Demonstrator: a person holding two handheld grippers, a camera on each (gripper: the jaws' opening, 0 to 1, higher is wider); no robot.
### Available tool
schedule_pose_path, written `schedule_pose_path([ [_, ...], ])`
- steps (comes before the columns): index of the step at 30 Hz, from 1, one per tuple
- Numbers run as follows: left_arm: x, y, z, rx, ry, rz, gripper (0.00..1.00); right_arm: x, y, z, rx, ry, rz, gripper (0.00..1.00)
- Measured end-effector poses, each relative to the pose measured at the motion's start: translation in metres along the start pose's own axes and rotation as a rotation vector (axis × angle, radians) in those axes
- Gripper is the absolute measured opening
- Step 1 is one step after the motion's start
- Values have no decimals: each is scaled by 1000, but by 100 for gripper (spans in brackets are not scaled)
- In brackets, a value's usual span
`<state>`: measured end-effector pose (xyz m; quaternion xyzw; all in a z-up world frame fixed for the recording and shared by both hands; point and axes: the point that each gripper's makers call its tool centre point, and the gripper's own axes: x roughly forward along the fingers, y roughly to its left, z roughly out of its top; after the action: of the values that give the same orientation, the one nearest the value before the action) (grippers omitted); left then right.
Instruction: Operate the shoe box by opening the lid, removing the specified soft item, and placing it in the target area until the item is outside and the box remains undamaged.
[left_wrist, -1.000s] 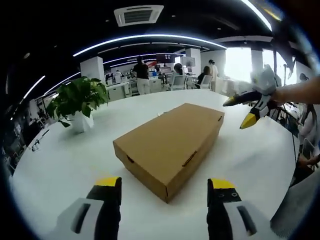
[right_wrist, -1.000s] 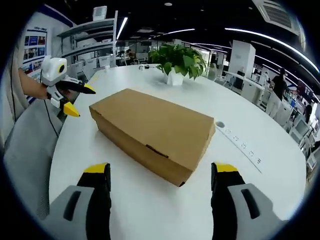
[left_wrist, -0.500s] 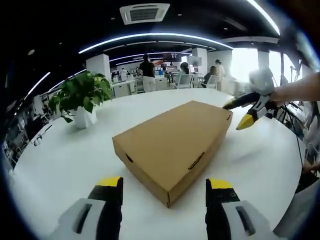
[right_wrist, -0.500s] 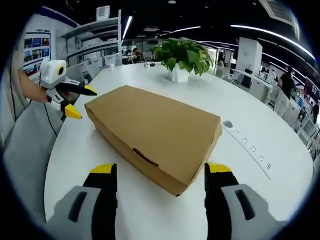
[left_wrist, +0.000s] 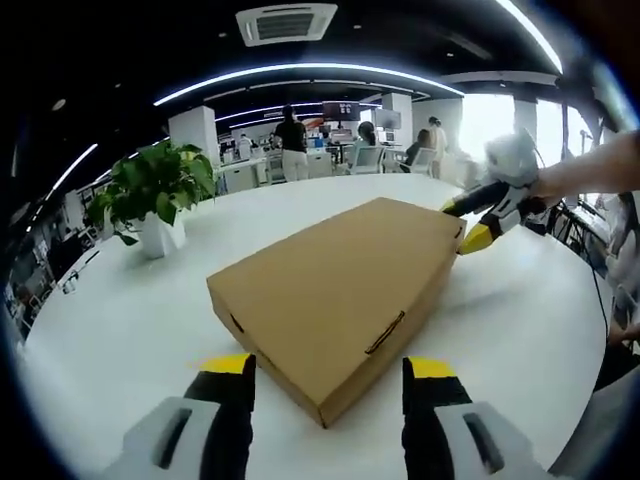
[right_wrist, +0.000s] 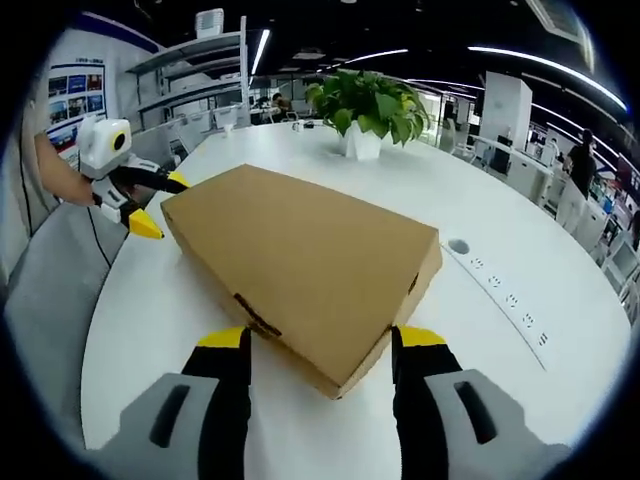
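A shut brown cardboard shoe box (left_wrist: 340, 285) lies on the round white table (left_wrist: 110, 320). In the left gripper view my left gripper (left_wrist: 330, 368) is open, its yellow-tipped jaws standing either side of the box's near corner. My right gripper (left_wrist: 468, 222) is open at the box's far right corner. In the right gripper view the box (right_wrist: 300, 255) has its near corner between the open jaws of my right gripper (right_wrist: 321, 338). My left gripper (right_wrist: 160, 203), held by a hand, is open at the box's far left corner.
A potted green plant (left_wrist: 150, 195) in a white pot stands beyond the box, and the plant (right_wrist: 365, 105) is at the table's far side in the right gripper view. A socket strip (right_wrist: 500, 290) is set into the table (right_wrist: 520, 210). People and desks fill the background.
Both grippers have moved in toward the box from opposite ends. Each view's own jaws now straddle a box corner. The box has not moved and its lid stays shut.
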<state>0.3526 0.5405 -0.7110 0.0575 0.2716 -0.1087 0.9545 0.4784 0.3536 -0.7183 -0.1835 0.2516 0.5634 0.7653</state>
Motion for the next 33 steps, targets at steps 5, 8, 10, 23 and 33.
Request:
schedule_pose_path([
  [5, 2, 4, 1, -8, -3, 23, 55, 0, 0, -1, -9, 4, 8, 52],
  [8, 3, 6, 1, -13, -4, 19, 53, 0, 2, -1, -7, 5, 8, 52],
  [10, 3, 6, 0, -11, -2, 18, 53, 0, 2, -1, -4, 5, 9, 51],
  [23, 2, 7, -1, 4, 16, 11, 52, -1, 5, -2, 10, 24, -7, 49],
  [33, -1, 10, -4, 7, 30, 27, 53, -1, 15, -2, 33, 33, -30, 49],
])
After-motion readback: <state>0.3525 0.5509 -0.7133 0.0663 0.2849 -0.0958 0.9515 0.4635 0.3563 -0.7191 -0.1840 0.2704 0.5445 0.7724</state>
